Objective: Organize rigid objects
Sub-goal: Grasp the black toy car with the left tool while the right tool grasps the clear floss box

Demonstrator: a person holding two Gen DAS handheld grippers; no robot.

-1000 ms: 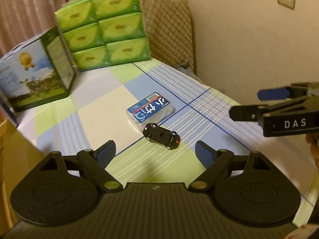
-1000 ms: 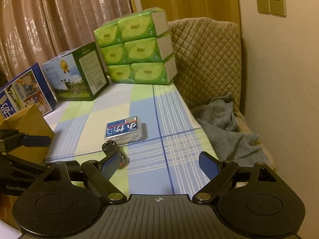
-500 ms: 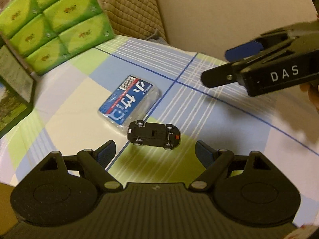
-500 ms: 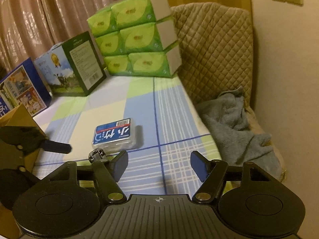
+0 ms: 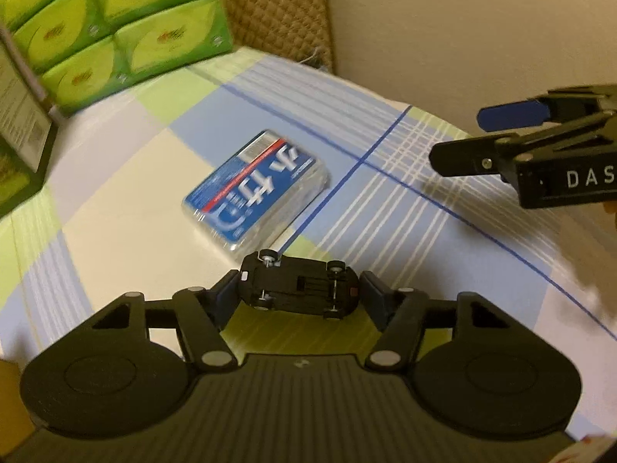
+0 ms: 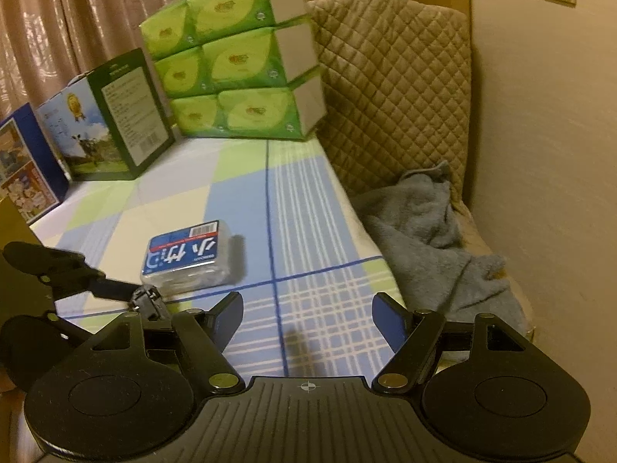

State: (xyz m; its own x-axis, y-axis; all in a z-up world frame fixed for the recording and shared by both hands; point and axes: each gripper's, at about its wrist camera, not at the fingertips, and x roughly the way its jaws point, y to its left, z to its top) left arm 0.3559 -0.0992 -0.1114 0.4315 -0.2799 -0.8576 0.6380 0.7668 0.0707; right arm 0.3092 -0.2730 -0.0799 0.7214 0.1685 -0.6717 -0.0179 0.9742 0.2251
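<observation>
A small black toy car [image 5: 304, 293] lies with its underside showing on the checked tablecloth [image 5: 385, 200]. My left gripper [image 5: 299, 289] is closing on it, and the blue pads touch the car at both ends. Just beyond it lies a clear pack with a blue label [image 5: 254, 189]. My right gripper [image 6: 307, 303] hovers over the cloth to the right, its jaws opening slightly with nothing between them. It also shows at the right edge of the left wrist view as the right gripper [image 5: 459, 137]. In the right wrist view the car [image 6: 148, 301] peeks out beside a left finger [image 6: 100, 287], close to the blue-labelled pack [image 6: 189, 256].
Stacked green tissue packs [image 6: 231, 61] and a printed carton [image 6: 112, 115] stand at the back of the table. A quilted chair [image 6: 393, 88] holding a grey towel [image 6: 432, 239] stands against the right table edge. A wall rises close behind.
My left gripper came down and forward over the car, and its jaws went from wide apart to pressing on the car's ends. The right gripper shifted slightly and its jaws narrowed.
</observation>
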